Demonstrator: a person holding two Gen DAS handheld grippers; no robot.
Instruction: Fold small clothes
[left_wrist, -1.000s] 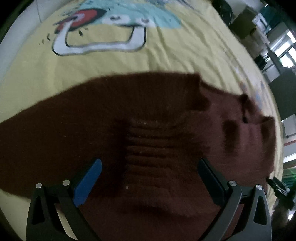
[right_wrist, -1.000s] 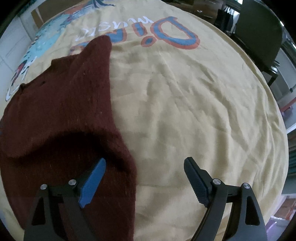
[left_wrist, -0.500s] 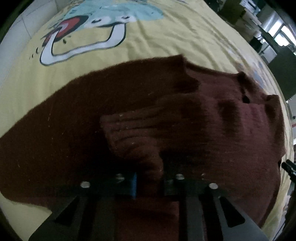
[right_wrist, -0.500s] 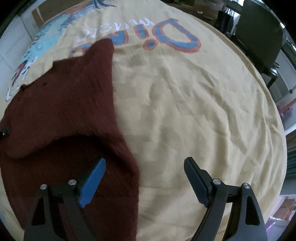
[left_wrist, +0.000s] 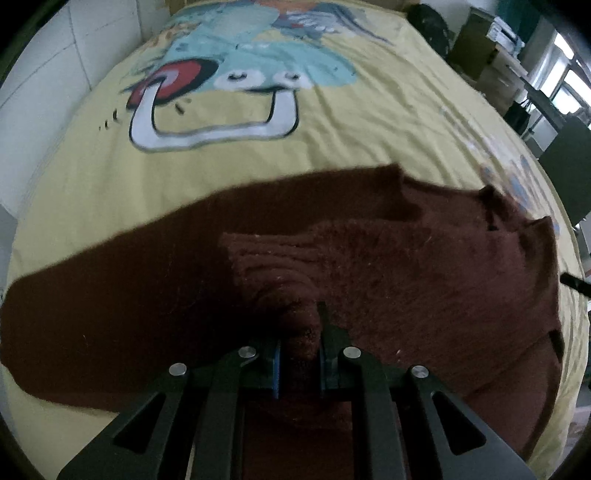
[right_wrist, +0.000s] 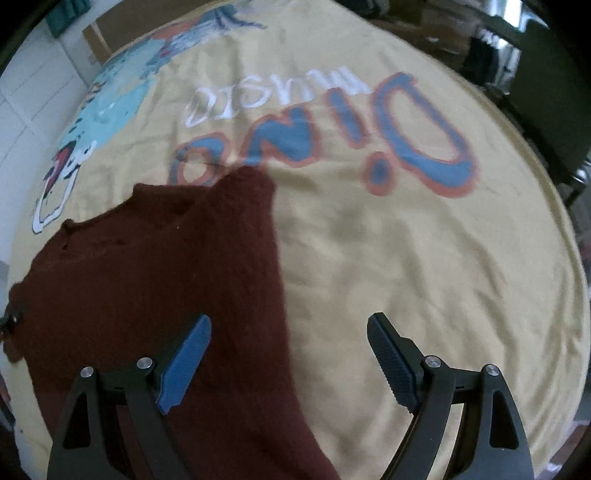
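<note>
Already a ribbed fold of the sweater (left_wrist: 369, 266) was clamped by the left gripper (left_wrist: 298, 363), while the right gripper (right_wrist: 288, 365), jaws apart, was held over its right edge.

Left gripper (left_wrist: 298, 354) was pointing steeply down, jaws clamped tight on a pinch of fabric. Right gripper (right_wrist: 288, 360) hung wide open, holding nothing.

Both wrist views look steeply down, close, sharing the seemingly same sweater (left_wrist: 406, 266).
</note>
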